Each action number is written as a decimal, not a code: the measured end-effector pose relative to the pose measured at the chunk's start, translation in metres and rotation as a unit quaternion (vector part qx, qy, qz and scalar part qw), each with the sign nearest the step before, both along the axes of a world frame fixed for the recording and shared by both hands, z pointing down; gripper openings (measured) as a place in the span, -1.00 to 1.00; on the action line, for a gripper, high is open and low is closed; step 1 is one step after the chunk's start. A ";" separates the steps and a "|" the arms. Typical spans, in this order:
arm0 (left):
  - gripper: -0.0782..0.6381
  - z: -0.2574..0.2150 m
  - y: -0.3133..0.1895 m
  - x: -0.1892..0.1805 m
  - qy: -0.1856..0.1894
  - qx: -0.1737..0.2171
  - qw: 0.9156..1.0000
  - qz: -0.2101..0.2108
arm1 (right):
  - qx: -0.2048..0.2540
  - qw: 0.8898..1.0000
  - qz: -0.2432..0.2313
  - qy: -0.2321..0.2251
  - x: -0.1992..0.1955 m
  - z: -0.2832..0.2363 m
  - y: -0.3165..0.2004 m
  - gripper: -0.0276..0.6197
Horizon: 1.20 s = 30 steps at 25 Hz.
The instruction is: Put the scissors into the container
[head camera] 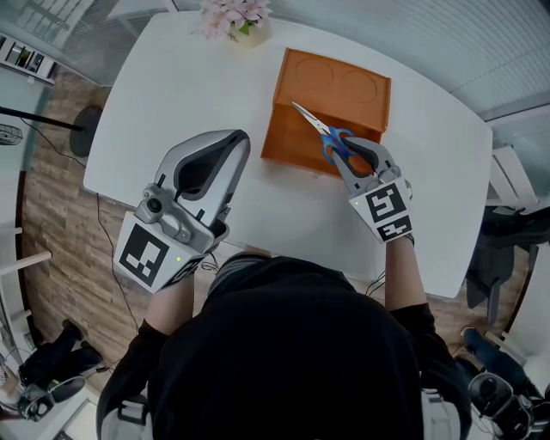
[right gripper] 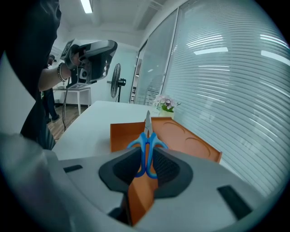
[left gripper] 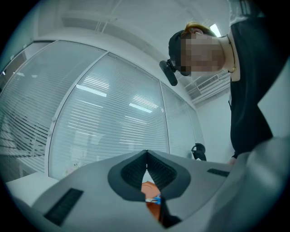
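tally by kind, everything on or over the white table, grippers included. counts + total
Hand-held grippers: 2 (left hand-held gripper, right hand-held gripper)
Scissors: 1
Orange container: 1
Potted flowers: 1
Total: 5

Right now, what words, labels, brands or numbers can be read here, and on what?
None readable.
The left hand-held gripper and right hand-held gripper carry only black-and-white square markers, no letters.
The orange container and the scissors show no print.
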<state>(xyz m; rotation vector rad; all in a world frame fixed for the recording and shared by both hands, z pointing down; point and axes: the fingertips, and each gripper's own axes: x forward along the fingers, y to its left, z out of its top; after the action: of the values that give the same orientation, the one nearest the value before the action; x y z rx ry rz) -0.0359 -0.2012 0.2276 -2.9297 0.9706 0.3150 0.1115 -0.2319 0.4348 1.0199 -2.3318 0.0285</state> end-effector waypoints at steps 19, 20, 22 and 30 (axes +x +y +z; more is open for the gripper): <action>-0.75 -0.002 -0.004 -0.008 0.014 -0.004 1.000 0.005 | -0.048 0.997 -0.012 0.061 -0.007 0.027 0.000 -0.64; -0.75 -0.002 -0.004 -0.008 0.016 -0.004 1.000 0.005 | -0.051 0.997 -0.013 0.063 -0.007 0.028 0.000 -0.64; -0.75 -0.001 -0.004 -0.008 0.015 -0.003 1.000 0.004 | -0.054 0.996 -0.015 0.069 -0.006 0.030 -0.001 -0.64; -0.75 0.004 -0.004 -0.011 0.004 -0.002 1.000 -0.004 | -0.074 0.992 -0.021 0.095 -0.005 0.039 -0.003 -0.64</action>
<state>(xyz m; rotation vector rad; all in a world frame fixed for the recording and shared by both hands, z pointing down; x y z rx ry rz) -0.0467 -0.2055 0.2318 -2.9294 0.9864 0.3238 0.1064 -0.2347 0.4741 0.8613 -2.1423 0.0826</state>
